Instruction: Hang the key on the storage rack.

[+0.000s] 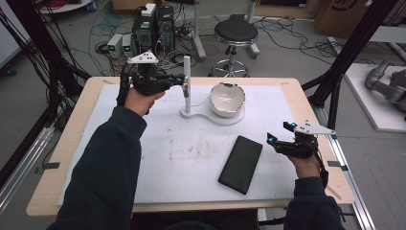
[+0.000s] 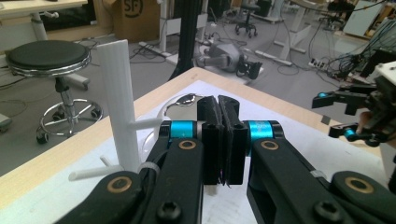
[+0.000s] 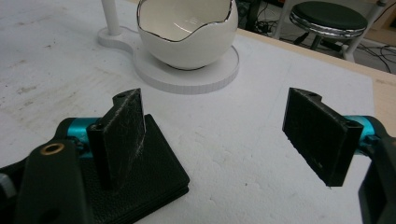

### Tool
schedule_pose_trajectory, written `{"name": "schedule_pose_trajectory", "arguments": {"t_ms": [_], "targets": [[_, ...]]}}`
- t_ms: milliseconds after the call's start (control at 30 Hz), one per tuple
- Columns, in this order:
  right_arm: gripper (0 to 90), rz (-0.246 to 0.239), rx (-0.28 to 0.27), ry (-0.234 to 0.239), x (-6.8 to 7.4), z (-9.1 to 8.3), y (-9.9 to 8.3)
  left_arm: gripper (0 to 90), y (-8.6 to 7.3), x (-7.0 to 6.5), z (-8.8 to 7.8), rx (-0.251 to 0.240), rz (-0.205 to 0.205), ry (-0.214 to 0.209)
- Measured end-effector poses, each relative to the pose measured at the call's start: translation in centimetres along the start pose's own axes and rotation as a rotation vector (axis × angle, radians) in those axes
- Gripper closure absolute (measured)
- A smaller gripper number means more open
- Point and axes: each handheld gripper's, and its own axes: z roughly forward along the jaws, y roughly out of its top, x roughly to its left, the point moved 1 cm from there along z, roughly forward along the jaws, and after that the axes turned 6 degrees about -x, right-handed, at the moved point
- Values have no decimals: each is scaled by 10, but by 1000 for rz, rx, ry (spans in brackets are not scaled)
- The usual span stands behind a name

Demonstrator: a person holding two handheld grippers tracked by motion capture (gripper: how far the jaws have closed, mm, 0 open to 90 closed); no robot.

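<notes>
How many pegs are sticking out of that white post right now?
3 visible on the white post: one mid-height toward the left gripper, two low near its base. Others may be hidden behind it.

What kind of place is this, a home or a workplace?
Most likely a robotics or engineering lab. Computer towers stand on the floor among loose cables, a grey robot arm lies beside the table, and a round work stool stands behind it.
</notes>
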Motion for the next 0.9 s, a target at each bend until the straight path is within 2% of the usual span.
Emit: {"name": "schedule_pose_trajectory", "arguments": {"t_ms": [67, 200, 400, 567, 733, 900], "targets": [[211, 3, -1, 1, 0, 0, 0, 879, 1, 3, 5, 7, 1, 2], [212, 12, -3, 0, -2, -1, 0, 879, -2, 12, 14, 9, -22, 26], [211, 14, -4, 3, -2, -1, -1, 879, -4, 20, 16, 4, -45, 48], [211, 13, -5, 5, -2, -1, -1, 879, -8, 24, 21, 16, -62, 57], [212, 14, -5, 7, -2, -1, -1, 879, -9, 28, 22, 1, -85, 66], [212, 12, -2, 8, -1, 0, -1, 877, -15, 30, 25, 26, -93, 82]]}}
